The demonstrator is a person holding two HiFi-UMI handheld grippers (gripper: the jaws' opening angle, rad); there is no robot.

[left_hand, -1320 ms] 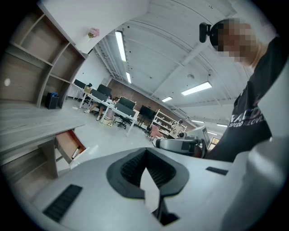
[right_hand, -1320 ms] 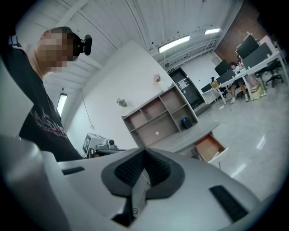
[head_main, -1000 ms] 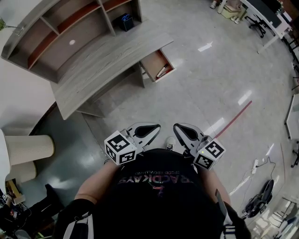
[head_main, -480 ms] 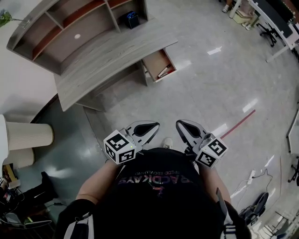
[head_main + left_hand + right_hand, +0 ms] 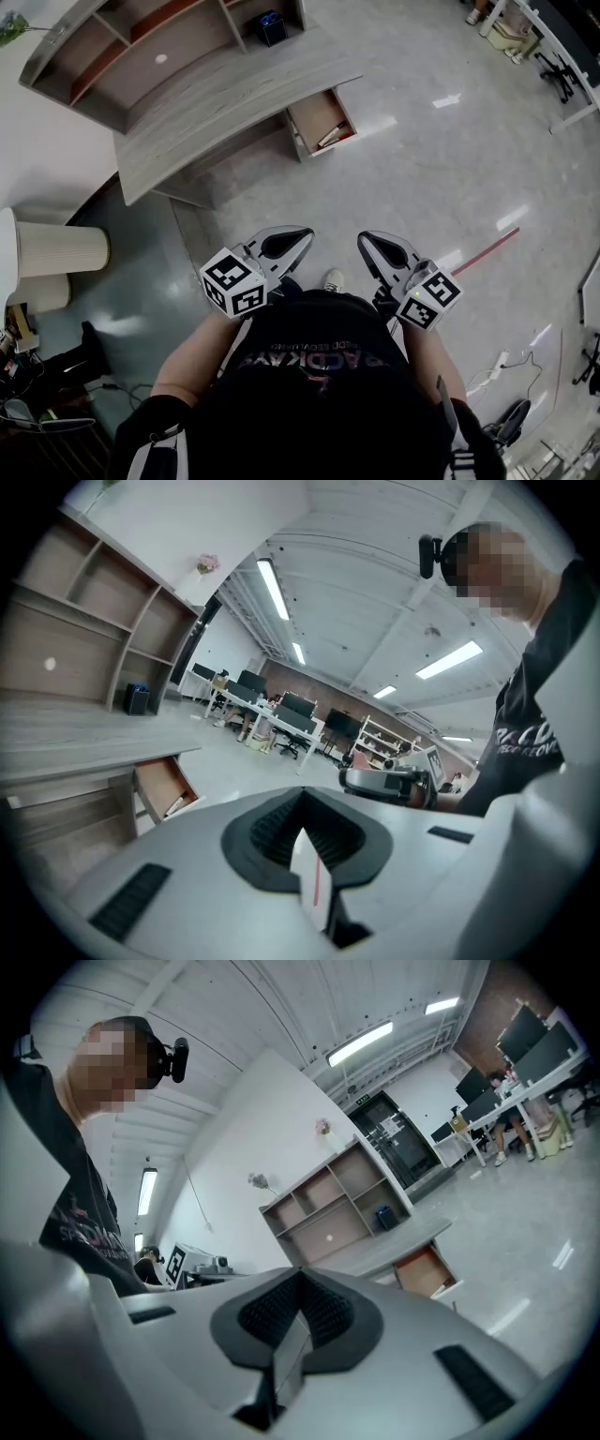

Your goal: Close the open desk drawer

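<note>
The grey wooden desk (image 5: 234,98) stands ahead of me, some way off across the floor. Its drawer (image 5: 321,120) is pulled out at the desk's right end, with a few small items lying inside. My left gripper (image 5: 306,233) and right gripper (image 5: 363,240) are held side by side in front of my chest, both shut and empty, far short of the desk. In the left gripper view the drawer (image 5: 164,787) shows low at the left, beyond the shut left gripper (image 5: 302,803). The right gripper view has the drawer (image 5: 424,1272) at the right, past the shut right gripper (image 5: 300,1279).
A shelf unit (image 5: 141,52) sits on the desk, with a dark box (image 5: 273,26) in one compartment. A cream cylinder (image 5: 61,251) stands at the left. A red line (image 5: 487,251) marks the pale floor. Office desks and chairs (image 5: 553,56) are at far right, cables (image 5: 511,412) at lower right.
The desk and drawer have slid up and right in the head view. Both grippers have shifted slightly forward, still shut. The drawer stays pulled out.
</note>
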